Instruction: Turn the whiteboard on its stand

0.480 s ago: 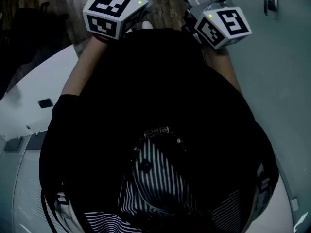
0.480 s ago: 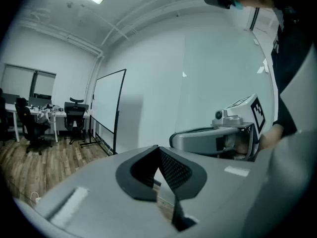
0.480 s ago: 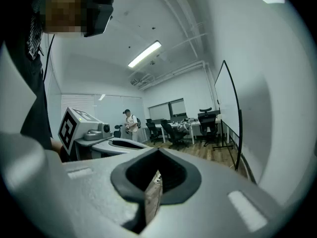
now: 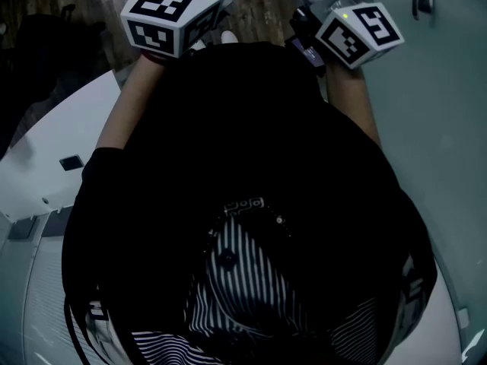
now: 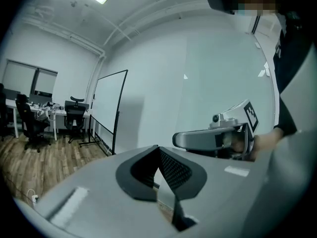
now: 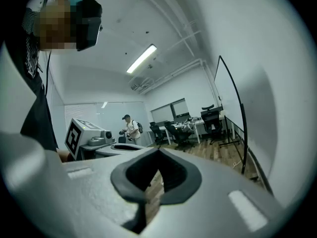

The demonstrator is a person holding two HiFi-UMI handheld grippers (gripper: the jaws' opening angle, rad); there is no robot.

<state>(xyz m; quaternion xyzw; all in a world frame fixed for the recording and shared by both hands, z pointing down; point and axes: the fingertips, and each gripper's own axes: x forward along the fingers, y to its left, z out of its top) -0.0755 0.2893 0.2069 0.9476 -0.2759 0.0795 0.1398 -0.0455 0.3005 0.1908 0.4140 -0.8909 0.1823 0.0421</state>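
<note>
Both grippers have edged slightly upward and apart in the head view since half a second ago, their marker cubes now nearer the frame's top. The person's bare left forearm and right forearm reach forward side by side from black sleeves. They hold the left gripper and right gripper at about the same height, tipped slightly downward. Each gripper's dark padded jaws are pressed together with nothing between them. The white, black-framed whiteboard on its black stand stands upright on the wood-plank floor beside a pale wall, untouched and well apart from both grippers. Black office chairs sit to its left.
</note>
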